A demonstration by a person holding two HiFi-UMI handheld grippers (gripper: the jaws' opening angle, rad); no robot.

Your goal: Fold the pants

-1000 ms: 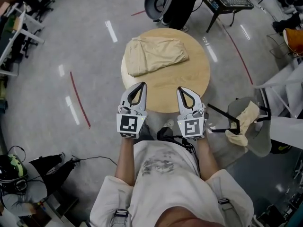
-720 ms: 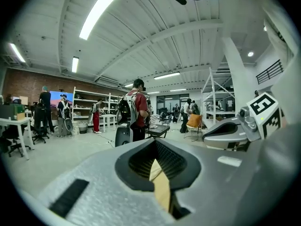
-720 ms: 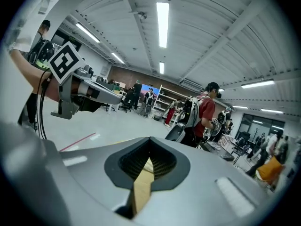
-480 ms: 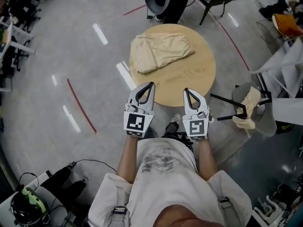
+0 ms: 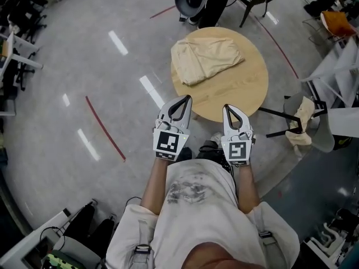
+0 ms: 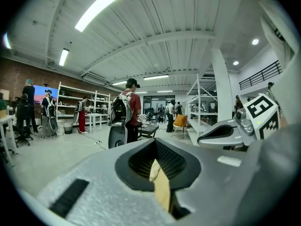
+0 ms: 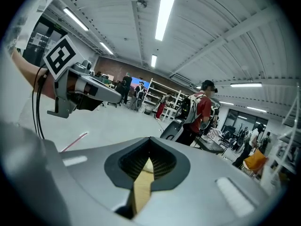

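Head view. Item: pants (image 5: 206, 59), tan, lying as a compact folded bundle on the far left part of a round wooden table (image 5: 249, 97), layers roughly stacked.

Left gripper (image 5: 184, 98): jaws pressed together, nothing held; it sits by the table's near rim, well apart from the pants.

Right gripper (image 5: 229, 107): likewise closed and empty, beside the left one, its tip showing against the near rim. Both gripper views show the jaws meeting with no cloth between them.

Status, as judged: the fold looks finished or nearly so.

Handling note: if one more fold or a tidy is wanted, the jaws must open before reaching in. Take the bundle's near edge at two corners, lift low, and lay it over evenly so the layers do not slide or bunch.

Surroundings: chair (image 5: 317, 139) with a pale cloth (image 5: 303, 129) at right; red line (image 5: 105, 129) on the floor at left.
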